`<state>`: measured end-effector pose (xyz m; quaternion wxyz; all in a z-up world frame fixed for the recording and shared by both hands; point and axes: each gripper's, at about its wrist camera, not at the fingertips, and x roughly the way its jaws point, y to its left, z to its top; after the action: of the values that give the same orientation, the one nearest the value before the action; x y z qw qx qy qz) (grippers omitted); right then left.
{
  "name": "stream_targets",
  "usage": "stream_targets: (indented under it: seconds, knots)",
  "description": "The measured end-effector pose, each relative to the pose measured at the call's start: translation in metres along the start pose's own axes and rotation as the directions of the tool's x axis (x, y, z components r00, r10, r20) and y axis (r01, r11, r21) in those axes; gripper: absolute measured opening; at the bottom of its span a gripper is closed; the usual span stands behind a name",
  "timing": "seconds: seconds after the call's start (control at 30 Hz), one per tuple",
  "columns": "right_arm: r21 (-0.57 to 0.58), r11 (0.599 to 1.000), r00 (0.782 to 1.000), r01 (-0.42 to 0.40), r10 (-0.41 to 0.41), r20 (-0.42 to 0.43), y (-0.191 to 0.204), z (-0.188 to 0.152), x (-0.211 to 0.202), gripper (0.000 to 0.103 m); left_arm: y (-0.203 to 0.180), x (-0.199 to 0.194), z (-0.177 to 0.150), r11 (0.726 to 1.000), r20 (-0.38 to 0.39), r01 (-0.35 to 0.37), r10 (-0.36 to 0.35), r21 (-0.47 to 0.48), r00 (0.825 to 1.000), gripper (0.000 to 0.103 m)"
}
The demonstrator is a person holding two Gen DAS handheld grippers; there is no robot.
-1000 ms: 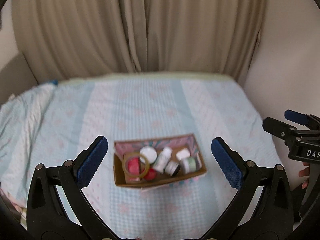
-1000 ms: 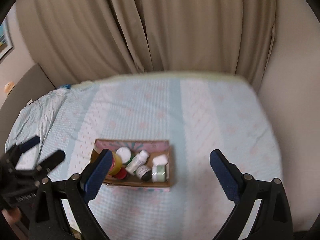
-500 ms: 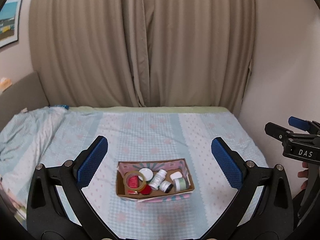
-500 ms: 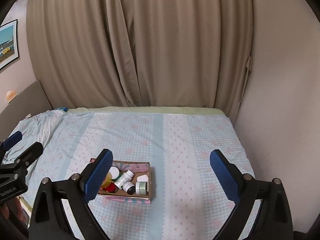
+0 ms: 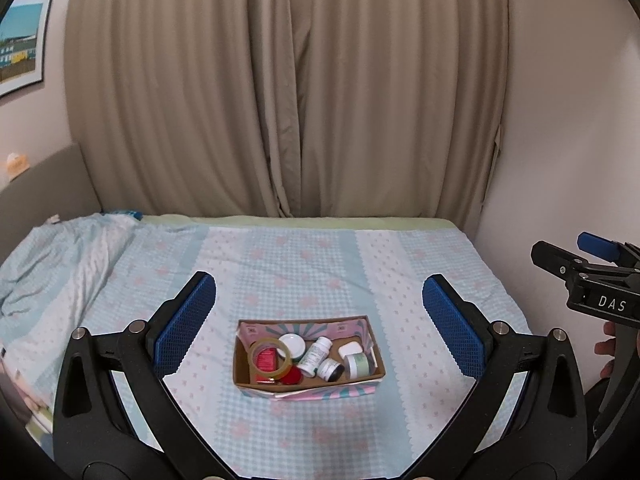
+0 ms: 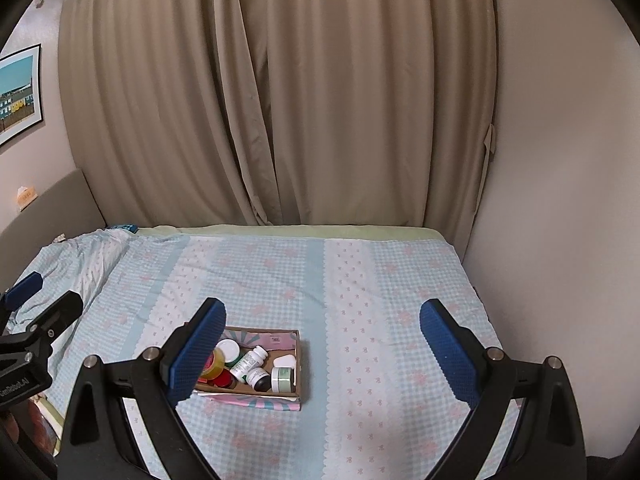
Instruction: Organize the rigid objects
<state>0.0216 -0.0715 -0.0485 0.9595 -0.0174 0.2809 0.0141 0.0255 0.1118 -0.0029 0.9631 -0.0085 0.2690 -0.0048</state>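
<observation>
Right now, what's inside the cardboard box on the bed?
The cardboard box holds a tape roll, white bottle, green jar, white lid and red things. Whatever lies beneath them is hidden.

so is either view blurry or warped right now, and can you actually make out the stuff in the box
Left wrist view: sharp, soft even light, fisheye bows the curtain; the box contents read clearly. Right wrist view: equally sharp and bowed, but a left finger of the right gripper hides part of the box.

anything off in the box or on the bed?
Nothing spilled or damaged. In the cardboard box the white bottle lies tipped on its side among the jars, and the tape roll leans on a red item. The bedsheet is rumpled far left.
</observation>
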Motion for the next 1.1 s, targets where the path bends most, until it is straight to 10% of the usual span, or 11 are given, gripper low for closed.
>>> stream_targets:
  seconds: [1.1]
  knots:
    - [0.006, 1.0, 0.999, 0.022, -0.022, 0.036, 0.005, 0.005, -0.005, 0.097, -0.003, 0.003, 0.004, 0.999, 0.026, -0.024, 0.023, 0.025, 0.999, 0.103]
